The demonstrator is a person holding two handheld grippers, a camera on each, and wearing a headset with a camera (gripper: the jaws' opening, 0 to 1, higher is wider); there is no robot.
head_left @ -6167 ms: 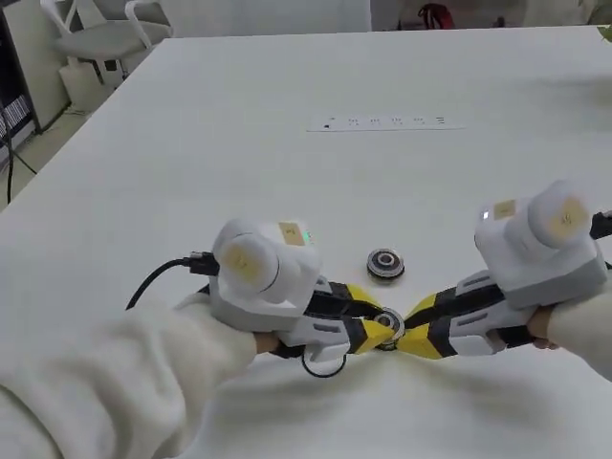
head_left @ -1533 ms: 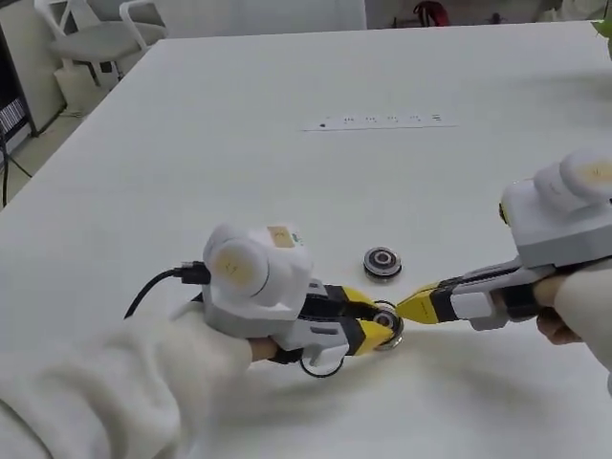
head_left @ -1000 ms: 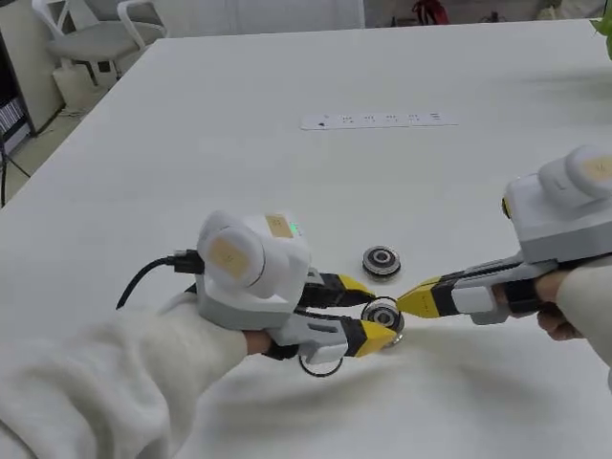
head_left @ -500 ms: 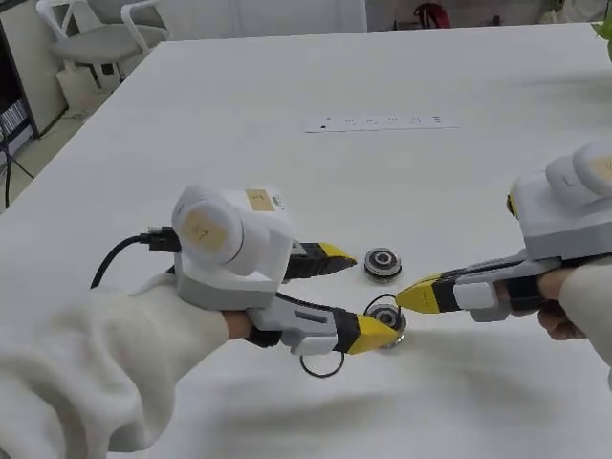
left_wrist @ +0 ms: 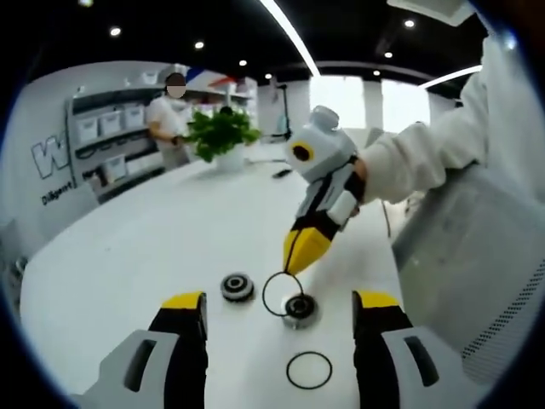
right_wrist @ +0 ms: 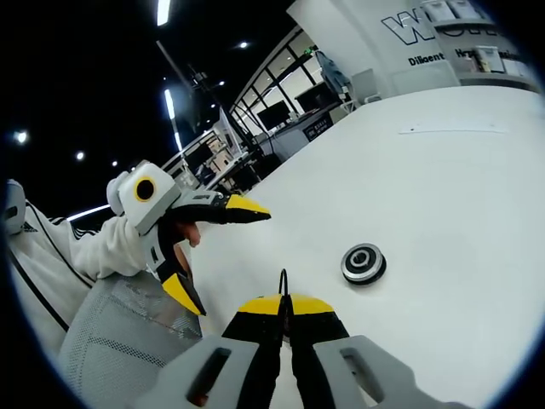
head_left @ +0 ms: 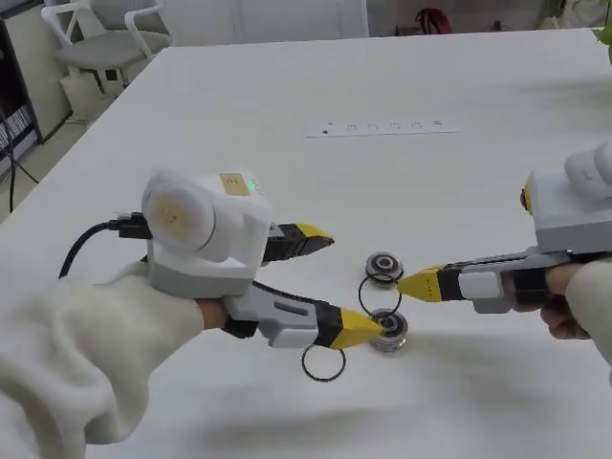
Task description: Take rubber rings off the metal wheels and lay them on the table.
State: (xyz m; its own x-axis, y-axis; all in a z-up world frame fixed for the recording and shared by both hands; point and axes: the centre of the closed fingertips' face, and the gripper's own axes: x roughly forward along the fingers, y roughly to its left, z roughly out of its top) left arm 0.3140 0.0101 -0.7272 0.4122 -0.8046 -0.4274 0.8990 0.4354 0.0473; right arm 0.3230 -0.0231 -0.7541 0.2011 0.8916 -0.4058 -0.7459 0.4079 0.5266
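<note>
Two metal wheels lie on the white table (head_left: 287,105): a far wheel (head_left: 383,267) (left_wrist: 238,286) (right_wrist: 364,262) and a near wheel (head_left: 390,331) (left_wrist: 300,309). My right gripper (head_left: 406,284) (left_wrist: 304,249) (right_wrist: 285,302) is shut on a thin black rubber ring (head_left: 361,295) (left_wrist: 266,298) (right_wrist: 283,279), which hangs as a loop just above the near wheel. My left gripper (head_left: 349,283) (left_wrist: 280,300) stands open, its lower jaw tip beside the near wheel. A second rubber ring (head_left: 323,362) (left_wrist: 308,370) lies flat on the table in front of the wheels.
A flat white power strip (head_left: 381,126) lies farther back on the table. A black cable (head_left: 81,247) trails from the left gripper. Chairs (head_left: 100,38) stand past the far left corner. A potted plant (left_wrist: 220,136) sits at the table's far end.
My left gripper has opened and drawn back to the left, off the near wheel. The right gripper now holds a rubber ring pulled free above that wheel.
</note>
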